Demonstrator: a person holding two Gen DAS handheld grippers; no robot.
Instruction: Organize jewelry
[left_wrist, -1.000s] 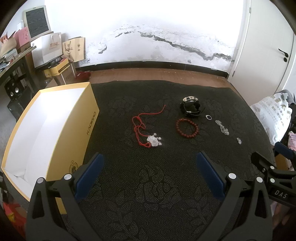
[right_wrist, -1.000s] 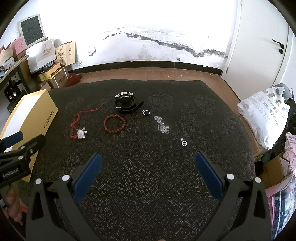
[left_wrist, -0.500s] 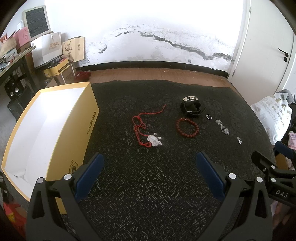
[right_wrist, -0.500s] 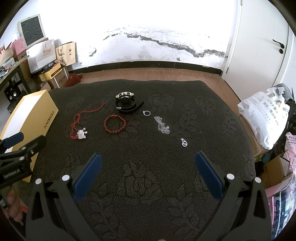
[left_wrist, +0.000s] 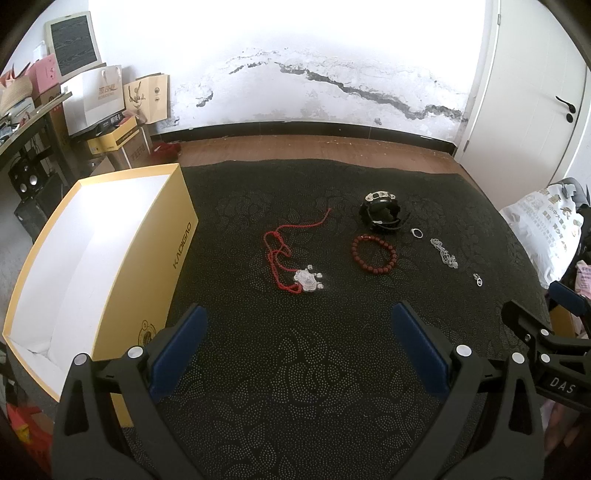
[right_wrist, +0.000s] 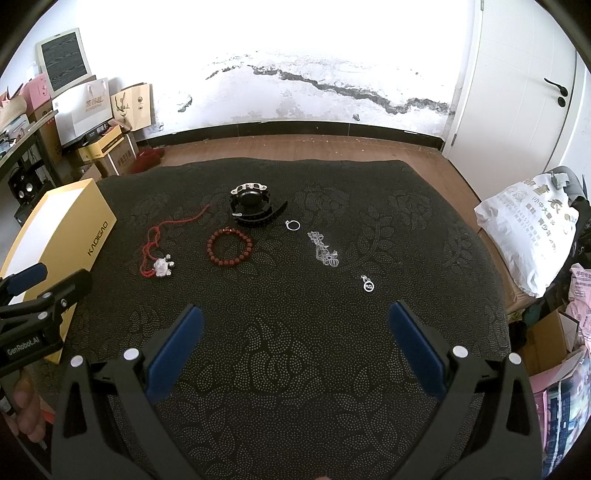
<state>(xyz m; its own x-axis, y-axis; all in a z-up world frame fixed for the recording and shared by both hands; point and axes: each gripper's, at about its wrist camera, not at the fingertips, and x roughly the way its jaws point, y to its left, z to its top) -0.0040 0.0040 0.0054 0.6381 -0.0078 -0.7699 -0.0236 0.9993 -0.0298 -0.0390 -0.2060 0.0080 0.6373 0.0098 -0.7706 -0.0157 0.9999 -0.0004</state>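
Observation:
Jewelry lies spread on a black patterned mat (left_wrist: 295, 369). A red cord necklace with a silver pendant (left_wrist: 306, 278) (right_wrist: 161, 266) lies left of a red bead bracelet (left_wrist: 373, 254) (right_wrist: 229, 246). Behind them sits a black watch (left_wrist: 382, 212) (right_wrist: 253, 206). To the right lie a silver ring (right_wrist: 292, 225), a silver chain (right_wrist: 324, 251) and a small round charm (right_wrist: 368, 285). An open yellow box (left_wrist: 92, 266) (right_wrist: 66, 229) stands at the mat's left. My left gripper (left_wrist: 297, 336) and right gripper (right_wrist: 295, 334) hover open near the front, both empty.
Paper bags and cartons (left_wrist: 110, 103) crowd the far left corner beside a dark shelf. A white door (left_wrist: 535, 92) stands at the far right. A white printed bag (right_wrist: 532, 236) lies right of the mat. Wooden floor (right_wrist: 295, 147) runs behind the mat.

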